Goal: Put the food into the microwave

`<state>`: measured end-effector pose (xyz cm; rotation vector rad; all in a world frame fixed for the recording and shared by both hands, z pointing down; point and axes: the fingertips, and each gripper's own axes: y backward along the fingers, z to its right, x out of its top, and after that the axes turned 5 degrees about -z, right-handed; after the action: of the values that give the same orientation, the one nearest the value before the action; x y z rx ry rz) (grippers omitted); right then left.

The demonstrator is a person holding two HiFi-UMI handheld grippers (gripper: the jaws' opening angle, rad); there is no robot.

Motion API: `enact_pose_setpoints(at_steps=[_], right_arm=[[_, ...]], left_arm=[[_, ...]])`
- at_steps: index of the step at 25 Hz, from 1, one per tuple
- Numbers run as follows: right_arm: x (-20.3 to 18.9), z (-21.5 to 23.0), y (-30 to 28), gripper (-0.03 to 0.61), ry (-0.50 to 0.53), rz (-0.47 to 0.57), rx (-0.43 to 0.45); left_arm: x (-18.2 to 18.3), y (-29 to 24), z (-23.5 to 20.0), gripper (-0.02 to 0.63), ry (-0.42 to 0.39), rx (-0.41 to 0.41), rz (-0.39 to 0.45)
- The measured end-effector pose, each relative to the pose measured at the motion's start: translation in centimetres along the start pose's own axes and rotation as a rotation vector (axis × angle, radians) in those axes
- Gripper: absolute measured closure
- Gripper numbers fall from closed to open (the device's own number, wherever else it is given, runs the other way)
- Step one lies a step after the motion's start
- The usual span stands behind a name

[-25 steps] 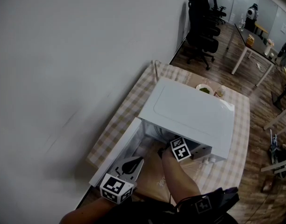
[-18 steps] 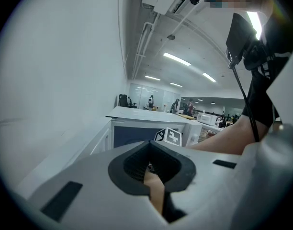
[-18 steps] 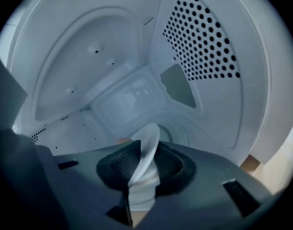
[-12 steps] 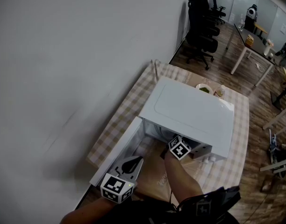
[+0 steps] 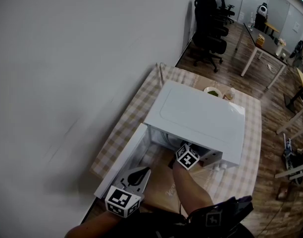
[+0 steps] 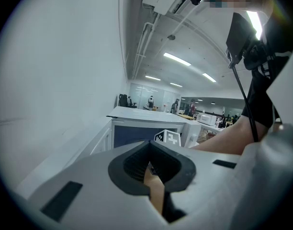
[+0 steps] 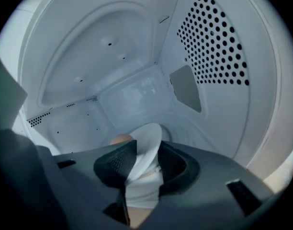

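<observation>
Right gripper view showed the right gripper (image 7: pixel 140 166) deep inside the microwave (image 7: pixel 137 95), its jaws opening around the rim of the white plate (image 7: pixel 149 140) that carried the food (image 7: pixel 119 139), so delivery looked nearly finished. What seemed left was letting go fully, backing out and closing the door (image 5: pixel 123 158). The left gripper (image 6: pixel 149 169), pinched together on nothing, hung outside.

microwave (image 5: pixel 196 120): white | tablecloth (image 5: pixel 136 113): beige-white check | plate (image 7: pixel 147 145): white | chairs (image 5: pixel 209 19): black | floor (image 5: pixel 228 67): brown wood
</observation>
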<state>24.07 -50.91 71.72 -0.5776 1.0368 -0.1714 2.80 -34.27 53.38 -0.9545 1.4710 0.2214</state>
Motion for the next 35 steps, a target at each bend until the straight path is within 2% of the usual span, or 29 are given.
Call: enact_pose_setpoints(at_steps=[5,17,20,25,30,35], right_arm=[[-0.2,-0.1,0.2,0.42,0.054,-0.005,-0.005],[-1.2,1.4,0.2,0.382,0.211,-0.082,-0.083],[-1.4,1.2,0.0,0.38,0.281,-0.093,-0.092],[-1.4,0.9,-0.2,0.377,0.333,-0.106,-0.078],[-0.6,0.0,1.2,0.367,0.353,-0.051,-0.031],[-1.9,-1.9,2.6,0.362,0.502,-0.084,0.022]], left_arm=[[0.0,-0.1,0.5,0.606,-0.012,-0.022,0.001],[0.0,-0.1,1.1,0.606,-0.018,-0.041,0.006],[0.2,0.2,1.1,0.606,-0.023,-0.04,0.011],[0.2,0.6,1.1,0.606,-0.03,-0.04,0.014],[0.5,0.8,1.2,0.606,-0.031,-0.047,0.032],[0.6,1.1,2.0,0.606,-0.047,-0.07,0.039]])
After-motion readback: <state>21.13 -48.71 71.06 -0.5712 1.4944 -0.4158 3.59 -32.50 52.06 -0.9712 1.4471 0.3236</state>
